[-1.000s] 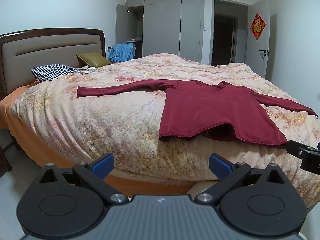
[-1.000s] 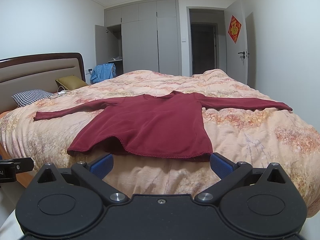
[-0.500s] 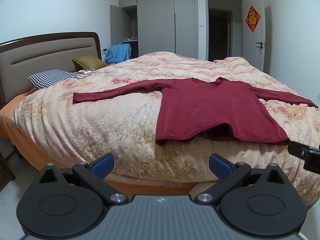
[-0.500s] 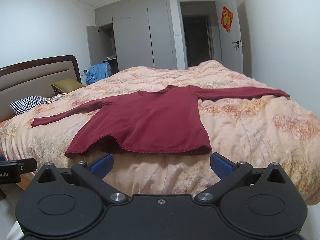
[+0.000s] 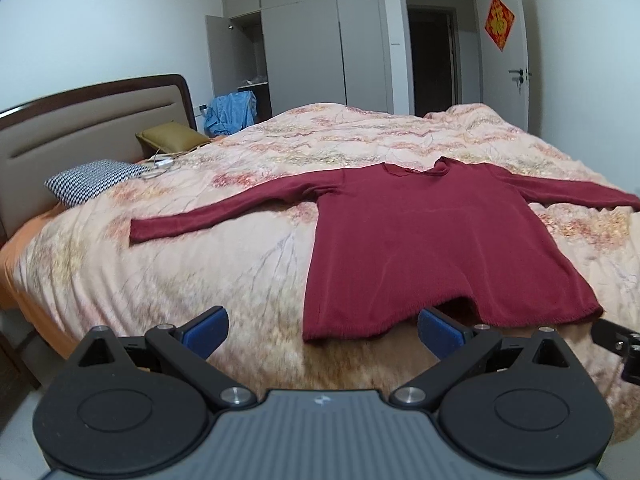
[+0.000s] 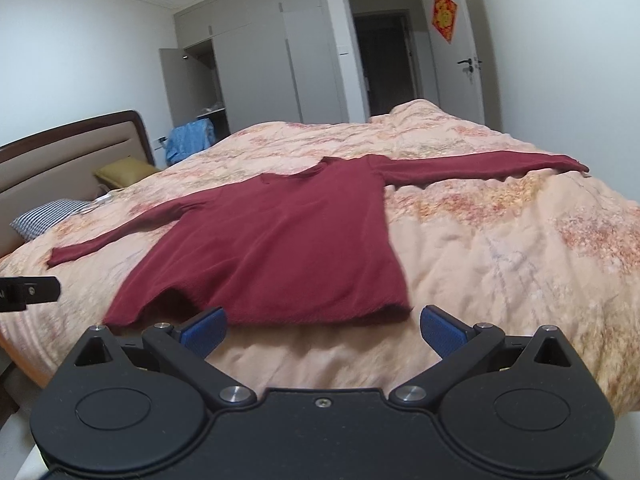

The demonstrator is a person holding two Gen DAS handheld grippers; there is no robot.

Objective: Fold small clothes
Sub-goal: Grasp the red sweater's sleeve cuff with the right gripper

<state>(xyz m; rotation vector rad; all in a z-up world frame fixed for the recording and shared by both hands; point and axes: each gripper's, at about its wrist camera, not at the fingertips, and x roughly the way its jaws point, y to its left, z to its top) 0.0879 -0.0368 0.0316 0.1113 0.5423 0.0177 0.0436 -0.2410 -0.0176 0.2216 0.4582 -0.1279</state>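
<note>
A dark red long-sleeved top (image 5: 424,240) lies flat on the bed with both sleeves spread out; it also shows in the right wrist view (image 6: 280,248). Its hem faces me and is slightly lifted in the middle. My left gripper (image 5: 322,330) is open and empty, just short of the hem's left corner. My right gripper (image 6: 322,328) is open and empty, just short of the hem's right part. Each gripper's tip shows at the edge of the other's view.
The bed has a floral quilt (image 5: 240,264) and a padded headboard (image 5: 80,128). A checked pillow (image 5: 92,180) and an olive cushion (image 5: 172,138) lie near the headboard. A blue garment (image 5: 230,112) hangs by an open wardrobe. A doorway (image 5: 432,60) is behind.
Both grippers have moved forward and up toward the bed, so the top's hem is now close in front of the fingers. The top has not moved.
</note>
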